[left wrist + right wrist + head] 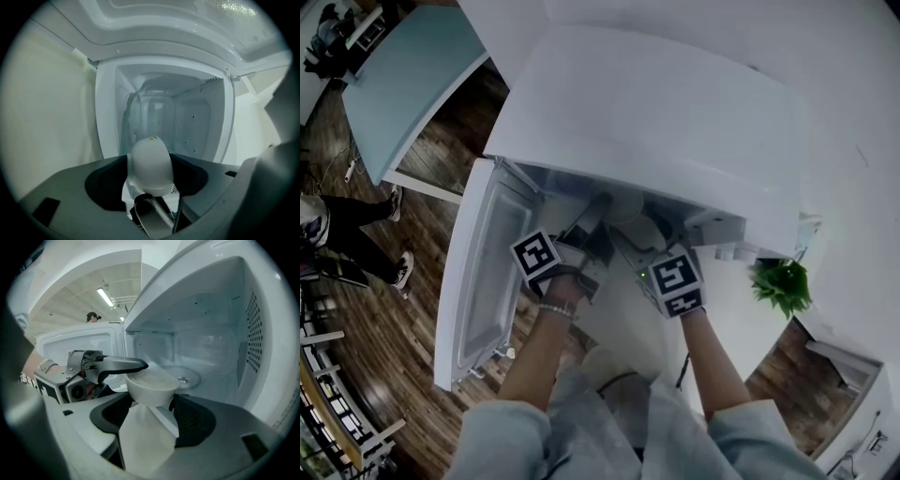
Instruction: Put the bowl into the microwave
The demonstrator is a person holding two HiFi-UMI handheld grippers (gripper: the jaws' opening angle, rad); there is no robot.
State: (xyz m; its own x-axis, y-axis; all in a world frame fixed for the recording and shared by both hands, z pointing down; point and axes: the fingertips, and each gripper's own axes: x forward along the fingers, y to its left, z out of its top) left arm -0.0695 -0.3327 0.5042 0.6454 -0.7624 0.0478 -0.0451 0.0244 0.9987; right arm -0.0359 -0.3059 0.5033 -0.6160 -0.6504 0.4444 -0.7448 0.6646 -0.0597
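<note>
**Q:** Wooden floor (pixel 441 159) is seen around a white table (pixel 736 314). What is set on that table?

**A:** A white microwave (pixel 656 122) is shown from above, with its door (pixel 483 281) swung fully open to the left. A green plant (pixel 783 286) is placed near it on the right. The legs of a person (pixel 352 234) are seen at the far left, well apart from the table.

**Q:** Where is the bowl (pixel 152 386) located?

**A:** It is held upright at the mouth of the microwave, in front of the glass turntable (pixel 185 377) and not yet set on it. Pale contents are seen inside.

**Q:** How is the left gripper (pixel 152 180) shown?

**A:** It is closed on the bowl's rim. In the right gripper view one jaw is laid across the left edge of the rim, and the other jaw is hidden beneath.

**Q:** And the right gripper (pixel 151 405)?

**A:** Its jaws are set wide. The bowl's lower body is seated between them, and both pads appear to be drawn against its sides. It is pointed slightly downward into the opening. In the head view the two marker cubes (pixel 536 255) are seen side by side, just ahead of the hands.
</note>
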